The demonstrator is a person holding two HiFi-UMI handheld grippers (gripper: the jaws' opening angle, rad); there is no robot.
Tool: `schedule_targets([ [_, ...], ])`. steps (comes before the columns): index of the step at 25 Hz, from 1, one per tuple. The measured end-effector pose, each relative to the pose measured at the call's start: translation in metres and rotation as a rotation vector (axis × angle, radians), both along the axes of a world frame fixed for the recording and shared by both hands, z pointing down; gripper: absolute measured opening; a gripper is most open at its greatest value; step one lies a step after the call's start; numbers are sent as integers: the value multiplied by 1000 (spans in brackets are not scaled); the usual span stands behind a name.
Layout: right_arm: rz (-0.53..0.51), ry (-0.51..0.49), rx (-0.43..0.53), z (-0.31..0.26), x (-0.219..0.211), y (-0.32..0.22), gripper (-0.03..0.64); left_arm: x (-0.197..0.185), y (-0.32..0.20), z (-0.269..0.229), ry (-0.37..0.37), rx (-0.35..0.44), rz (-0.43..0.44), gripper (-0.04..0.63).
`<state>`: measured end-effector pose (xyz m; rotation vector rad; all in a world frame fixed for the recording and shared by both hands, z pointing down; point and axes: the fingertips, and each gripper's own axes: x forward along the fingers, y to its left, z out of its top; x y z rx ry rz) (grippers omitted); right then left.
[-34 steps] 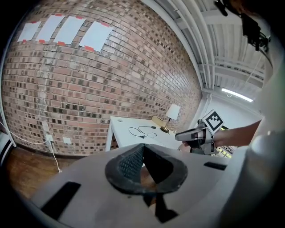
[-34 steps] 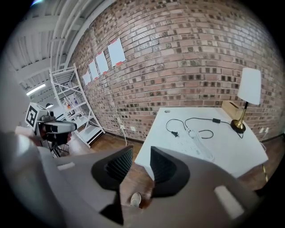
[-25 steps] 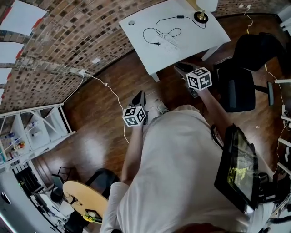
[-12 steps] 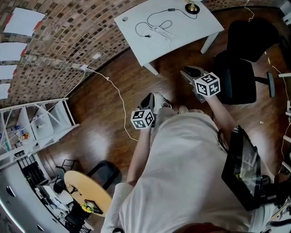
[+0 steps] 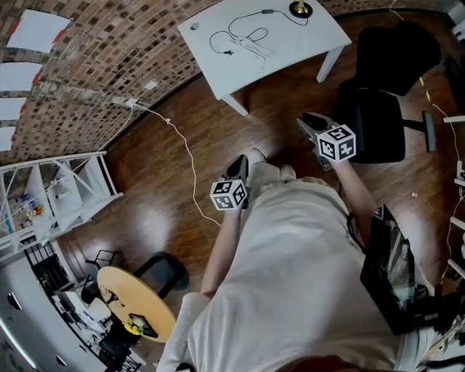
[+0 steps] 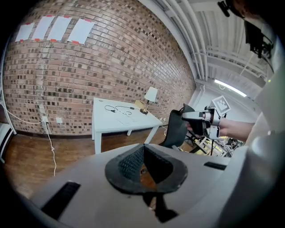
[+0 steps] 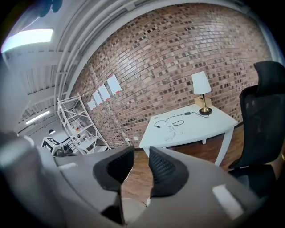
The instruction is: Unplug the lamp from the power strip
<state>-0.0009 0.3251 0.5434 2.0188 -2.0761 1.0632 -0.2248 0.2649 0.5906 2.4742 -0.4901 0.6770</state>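
A lamp (image 7: 201, 88) with a white shade and brass base (image 5: 299, 9) stands at the far right end of a white table (image 5: 290, 45). Its black cord (image 5: 240, 38) lies in loops on the tabletop, and a pale strip-like thing among the loops is too small to make out. Both grippers hang in the air well short of the table, over the wooden floor. My left gripper (image 5: 238, 163) has its pads together with nothing held. The jaws of my right gripper (image 5: 309, 120) are closing, with a gap still between them and nothing in it.
A black office chair (image 5: 383, 94) stands right beside my right gripper. A white cable (image 5: 185, 156) runs from a wall socket (image 5: 129, 102) across the floor. White shelving (image 5: 54, 196) lines the left wall, and a round wooden table (image 5: 134, 305) stands behind me.
The person and both grippers have moved back from the table, which now sits higher and smaller in the head view. Both grippers hang lower in that view.
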Motion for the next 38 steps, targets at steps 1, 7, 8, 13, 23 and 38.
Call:
schedule_targets([
  [1,7,1,-1,0,2,1,92,2,0,0,1,-1,6,3],
  [7,61,-1,-2,-2,9,-13,89,19,-17,1,5,-4,68,4],
  [8,64,-1,2,-6,9,-19,87,22,-24,0,9,-1,75,4],
  [13,54,30,9,-22,19,-49,86,50,-65,-9,41,17,96,4],
  [23,40,38,11,-7,38,-97,83,84,-104,-12,79,61,117,3],
  [38,-146,85,20,-23,100,-143,67,85,-131,-31,53,50,-160,3],
])
